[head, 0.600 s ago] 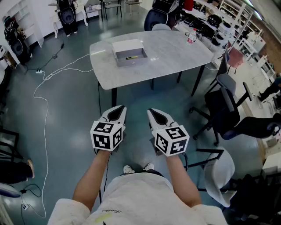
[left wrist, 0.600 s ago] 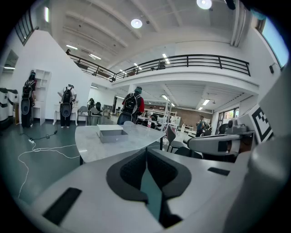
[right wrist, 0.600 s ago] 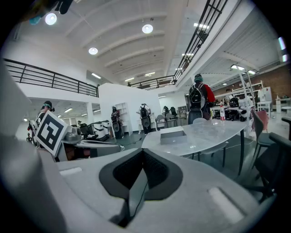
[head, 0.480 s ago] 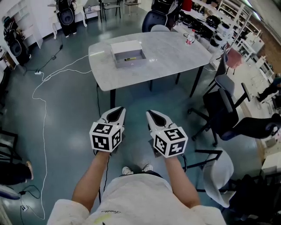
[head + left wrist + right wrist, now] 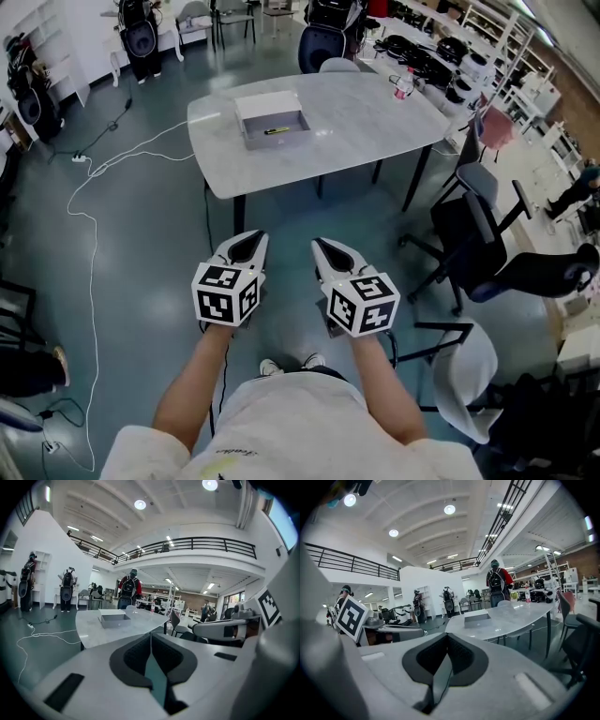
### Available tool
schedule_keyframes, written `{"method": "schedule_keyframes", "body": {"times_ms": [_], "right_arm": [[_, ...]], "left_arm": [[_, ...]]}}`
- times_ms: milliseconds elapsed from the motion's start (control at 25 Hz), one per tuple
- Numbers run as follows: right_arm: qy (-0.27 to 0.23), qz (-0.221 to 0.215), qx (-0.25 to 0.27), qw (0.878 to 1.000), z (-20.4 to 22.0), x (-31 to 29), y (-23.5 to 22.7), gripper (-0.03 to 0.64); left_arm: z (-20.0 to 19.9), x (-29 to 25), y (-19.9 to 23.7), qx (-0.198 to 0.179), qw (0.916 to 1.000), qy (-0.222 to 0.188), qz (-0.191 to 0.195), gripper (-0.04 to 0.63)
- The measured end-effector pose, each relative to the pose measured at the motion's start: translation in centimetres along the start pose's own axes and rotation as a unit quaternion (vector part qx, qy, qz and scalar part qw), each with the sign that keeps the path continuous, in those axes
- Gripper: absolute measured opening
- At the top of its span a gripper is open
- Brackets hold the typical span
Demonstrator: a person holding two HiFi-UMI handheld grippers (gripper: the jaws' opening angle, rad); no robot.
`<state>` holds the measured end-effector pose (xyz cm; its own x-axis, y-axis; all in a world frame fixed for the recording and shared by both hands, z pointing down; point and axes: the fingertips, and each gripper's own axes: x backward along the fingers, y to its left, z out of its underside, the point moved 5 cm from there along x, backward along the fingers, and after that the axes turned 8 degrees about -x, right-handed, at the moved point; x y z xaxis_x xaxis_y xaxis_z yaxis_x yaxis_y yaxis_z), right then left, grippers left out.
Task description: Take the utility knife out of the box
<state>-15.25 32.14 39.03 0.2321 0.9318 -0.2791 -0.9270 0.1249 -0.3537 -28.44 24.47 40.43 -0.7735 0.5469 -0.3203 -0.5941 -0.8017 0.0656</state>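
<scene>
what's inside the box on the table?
One thin yellow knife lies on the floor of the box. Nothing else shows; the near wall may hide a strip of floor.

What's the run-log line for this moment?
phase: pre-grasp, away from table | left tool: shut, empty | right tool: shut, empty | utility knife: in box

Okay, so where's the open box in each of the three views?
Head view: the box sits top centre, on the left part of the grey table.
Left gripper view: the box is left of centre, at mid-height.
Right gripper view: the box is right of centre, at mid-height.
Shared landmark: the grey table under it.
</scene>
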Motion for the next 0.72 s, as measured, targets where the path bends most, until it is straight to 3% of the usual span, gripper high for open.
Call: {"method": "schedule_keyframes", "body": {"times_ms": [400,720], "right_arm": [[0.005,-0.001,-0.001,1.000,0.5,-1.2,-0.1,0.005],[0.003,-0.007,-0.010,1.000,-0.5,-3.5,-3.5,0.005]], "left_arm": [[0.4,-0.9,0.8,-0.003,1.0000,0.001,0.007,0.018],[-0.2,-4.9,1.5,-0.008,0.9999,0.009,0.006,0.018]]}}
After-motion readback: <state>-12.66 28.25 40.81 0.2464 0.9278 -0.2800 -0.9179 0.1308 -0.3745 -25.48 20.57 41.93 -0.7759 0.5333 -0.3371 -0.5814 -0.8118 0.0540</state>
